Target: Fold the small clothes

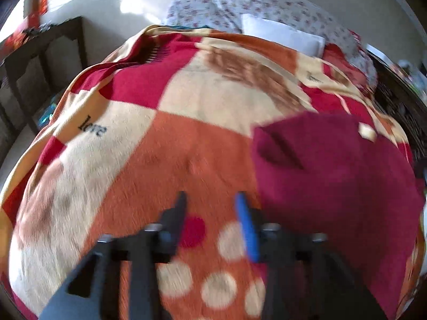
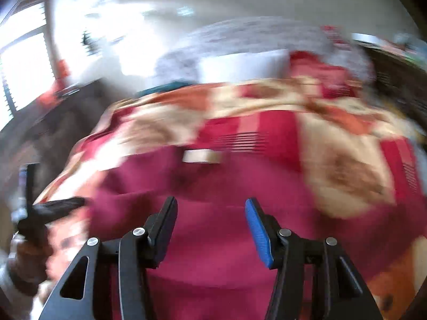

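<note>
A dark magenta garment (image 1: 333, 170) lies spread on a patchwork blanket (image 1: 170, 144) on the bed, at the right in the left wrist view. My left gripper (image 1: 210, 197) is open and empty, hovering over the blanket just left of the garment. In the blurred right wrist view the garment (image 2: 218, 186) fills the middle, with a pale label (image 2: 202, 156) at its far edge. My right gripper (image 2: 210, 202) is open and empty above the garment. The left gripper (image 2: 57, 206) shows at the left edge of that view.
Floral pillows (image 1: 256, 5) and a white pillow (image 1: 280, 33) lie at the head of the bed. A dark wooden shelf unit (image 1: 42, 61) stands left of the bed. Dark furniture (image 1: 403, 106) runs along the right side. A bright window (image 2: 24, 72) is at the far left.
</note>
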A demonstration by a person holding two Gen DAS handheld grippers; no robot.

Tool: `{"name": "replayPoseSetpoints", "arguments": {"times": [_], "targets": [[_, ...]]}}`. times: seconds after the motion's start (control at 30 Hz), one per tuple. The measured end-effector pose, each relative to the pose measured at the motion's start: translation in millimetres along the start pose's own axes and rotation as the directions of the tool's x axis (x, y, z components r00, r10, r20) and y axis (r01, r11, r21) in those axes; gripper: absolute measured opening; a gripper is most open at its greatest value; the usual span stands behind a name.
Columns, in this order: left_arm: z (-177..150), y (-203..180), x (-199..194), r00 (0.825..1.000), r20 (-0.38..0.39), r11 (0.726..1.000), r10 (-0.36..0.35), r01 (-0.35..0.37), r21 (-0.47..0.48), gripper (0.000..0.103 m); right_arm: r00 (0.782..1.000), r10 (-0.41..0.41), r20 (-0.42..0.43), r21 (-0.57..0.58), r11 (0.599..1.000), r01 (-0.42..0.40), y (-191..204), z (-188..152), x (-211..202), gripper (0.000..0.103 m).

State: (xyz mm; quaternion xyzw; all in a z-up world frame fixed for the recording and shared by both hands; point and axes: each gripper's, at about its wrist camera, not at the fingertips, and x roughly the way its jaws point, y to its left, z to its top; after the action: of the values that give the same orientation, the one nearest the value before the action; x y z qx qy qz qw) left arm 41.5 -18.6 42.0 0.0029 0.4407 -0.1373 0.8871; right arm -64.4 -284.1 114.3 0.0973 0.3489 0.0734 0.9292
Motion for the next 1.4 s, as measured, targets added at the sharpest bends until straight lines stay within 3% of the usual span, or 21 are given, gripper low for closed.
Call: {"name": "replayPoseSetpoints", "arguments": {"times": [0.07,0.13,0.2,0.4,0.43,0.47,0.53,0.7,0.87,0.97,1.0,1.07,1.1,1.2,1.27,1.3,1.4], "targets": [[-16,-13,-4,0.999,-0.015,0.998,-0.036,0.036,0.042,0.046,0.995,0.087,-0.038,-0.060,0.994,-0.089,36,12,31,0.058],[-27,-23,-3,0.997,-0.026,0.996,-0.073,0.074,0.059,0.046,0.991,0.114,-0.071,-0.138,0.983,-0.123,68,18,59,0.058],[-33,-27,0,0.998,-0.020,0.996,-0.061,0.062,0.068,0.046,0.981,0.151,-0.123,-0.184,0.968,-0.172,94,27,92,0.057],[-42,-15,7,0.998,-0.019,0.997,-0.062,0.063,0.039,0.054,0.937,0.195,-0.290,-0.209,0.942,-0.261,118,27,172,0.057],[-42,-13,7,0.997,-0.020,0.997,-0.071,0.071,0.034,0.054,0.936,0.183,-0.300,-0.225,0.940,-0.255,121,25,177,0.051],[-42,-12,8,0.997,-0.023,0.996,-0.080,0.081,0.027,0.054,0.938,0.149,-0.313,-0.254,0.938,-0.234,124,22,184,0.032],[-42,-10,9,0.996,-0.017,0.996,-0.089,0.089,0.020,0.054,0.946,0.094,-0.311,-0.271,0.945,-0.183,126,21,189,0.010],[-40,-4,9,0.995,-0.001,0.995,-0.095,0.095,0.001,0.054,0.964,0.151,-0.221,-0.247,0.947,-0.205,134,39,181,0.009],[-38,2,14,0.997,-0.004,0.997,-0.072,0.072,-0.016,0.054,0.960,0.143,-0.242,-0.209,0.958,-0.196,145,37,208,0.011],[-36,5,13,0.997,-0.013,0.997,-0.072,0.072,-0.014,0.054,0.958,0.174,-0.230,-0.154,0.965,-0.212,134,30,180,0.017],[-35,5,12,0.997,-0.015,0.997,-0.071,0.071,-0.012,0.054,0.964,0.173,-0.200,-0.144,0.968,-0.203,124,27,156,0.019],[-34,6,7,0.998,-0.014,0.998,-0.060,0.060,-0.012,0.054,0.977,0.140,-0.159,-0.111,0.981,-0.159,101,22,115,0.043],[-33,5,2,0.999,-0.009,0.999,-0.052,0.052,-0.011,0.053,0.985,0.104,-0.136,-0.091,0.989,-0.117,86,19,95,0.049],[-30,-1,-15,0.998,0.034,0.999,-0.050,0.050,0.006,0.054,0.994,-0.046,-0.103,-0.087,0.995,0.037,45,7,46,0.053],[-25,-7,-23,0.997,0.059,0.999,-0.047,0.046,0.018,0.054,0.979,-0.188,-0.083,-0.101,0.979,0.179,17,-3,25,0.053],[-24,-11,-27,0.996,0.068,0.999,-0.050,0.048,0.021,0.054,0.960,-0.266,-0.085,-0.106,0.961,0.257,2,-9,18,0.053],[-17,-28,-27,0.996,0.069,0.997,-0.064,0.062,0.036,0.054,0.924,-0.353,-0.148,-0.064,0.936,0.347,-42,-28,13,0.053]]}}
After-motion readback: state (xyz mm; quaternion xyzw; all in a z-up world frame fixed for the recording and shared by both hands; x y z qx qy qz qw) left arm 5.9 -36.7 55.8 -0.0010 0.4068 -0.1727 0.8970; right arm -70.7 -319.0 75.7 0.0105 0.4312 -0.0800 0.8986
